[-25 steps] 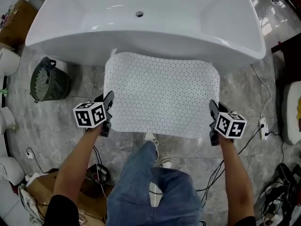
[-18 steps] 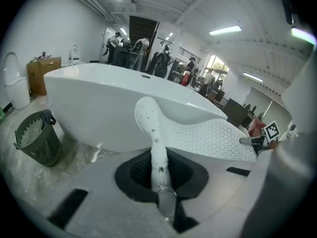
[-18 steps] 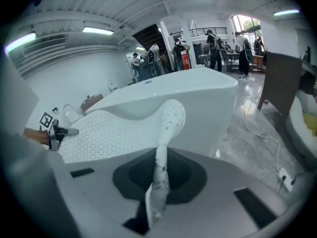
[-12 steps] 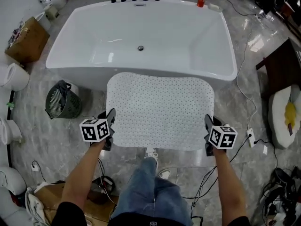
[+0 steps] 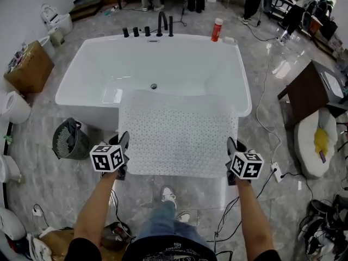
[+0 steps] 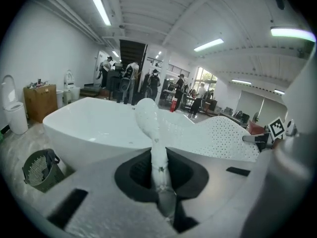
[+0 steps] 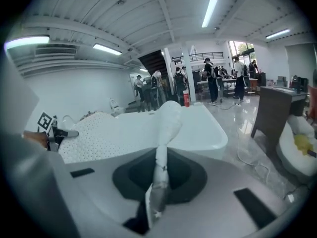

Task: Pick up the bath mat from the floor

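Note:
The white perforated bath mat (image 5: 178, 132) hangs stretched in the air between my two grippers, its far edge over the rim of the white bathtub (image 5: 109, 69). My left gripper (image 5: 123, 155) is shut on the mat's near left corner. At the near right corner, the right gripper (image 5: 229, 161) is shut on the mat too. In the left gripper view the mat's edge (image 6: 154, 148) runs pinched between the jaws and the sheet spreads to the right. The right gripper view shows the mat's edge (image 7: 162, 148) clamped the same way, with the sheet spreading left.
A dark slatted basket (image 5: 70, 139) stands on the grey marble floor left of the tub. Black taps (image 5: 148, 30) and a red bottle (image 5: 217, 30) line the tub's far rim. A dark cabinet (image 5: 312, 88) and a white cushion (image 5: 315, 143) sit at the right, with cables (image 5: 272, 170) on the floor.
Both grippers have lifted the mat higher and carried it toward the tub; its far edge now overlaps the tub's rim. The view has risen, showing the whole tub and the room behind it.

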